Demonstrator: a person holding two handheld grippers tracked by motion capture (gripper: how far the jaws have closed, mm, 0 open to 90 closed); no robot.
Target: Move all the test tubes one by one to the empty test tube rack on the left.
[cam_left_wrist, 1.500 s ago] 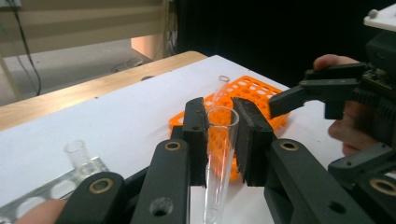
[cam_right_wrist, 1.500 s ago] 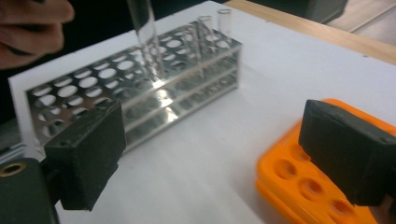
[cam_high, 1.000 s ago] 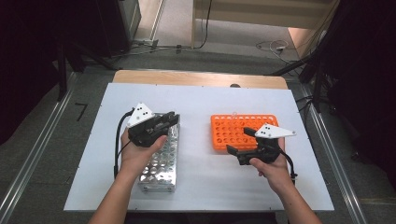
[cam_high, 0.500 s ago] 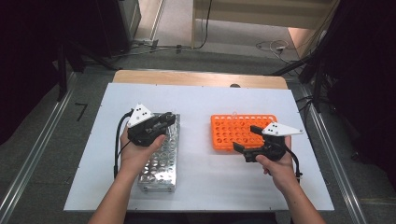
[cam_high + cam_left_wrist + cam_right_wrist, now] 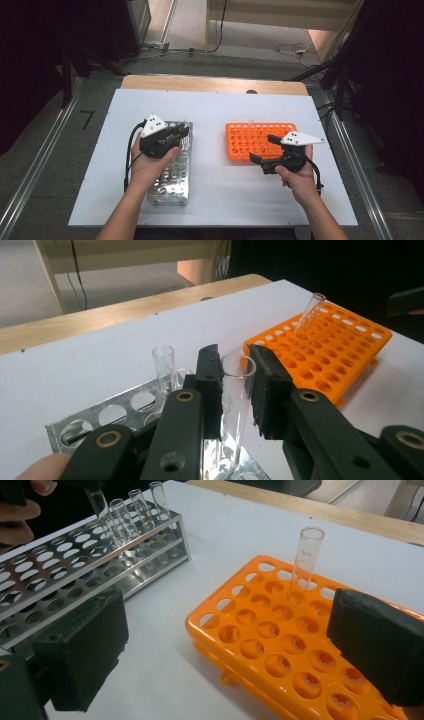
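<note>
A glass tube (image 5: 234,405) is pinched between the jaws of the left hand-held gripper (image 5: 235,385), gripped just under its open mouth. The tube is held about upright, long axis vertical, mouth up, its lower end in the metal rack (image 5: 170,172) on the bench (image 5: 215,107). Further tubes (image 5: 130,515) are seen standing at that rack's end. The right hand-held gripper (image 5: 225,645) is spread wide, nothing held, over the near edge of the orange rack (image 5: 280,645), where one tube (image 5: 304,562) stands upright.

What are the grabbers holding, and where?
The left gripper pinches a glass tube near its open top, over the metal rack. The right gripper is open, holding nothing.
</note>
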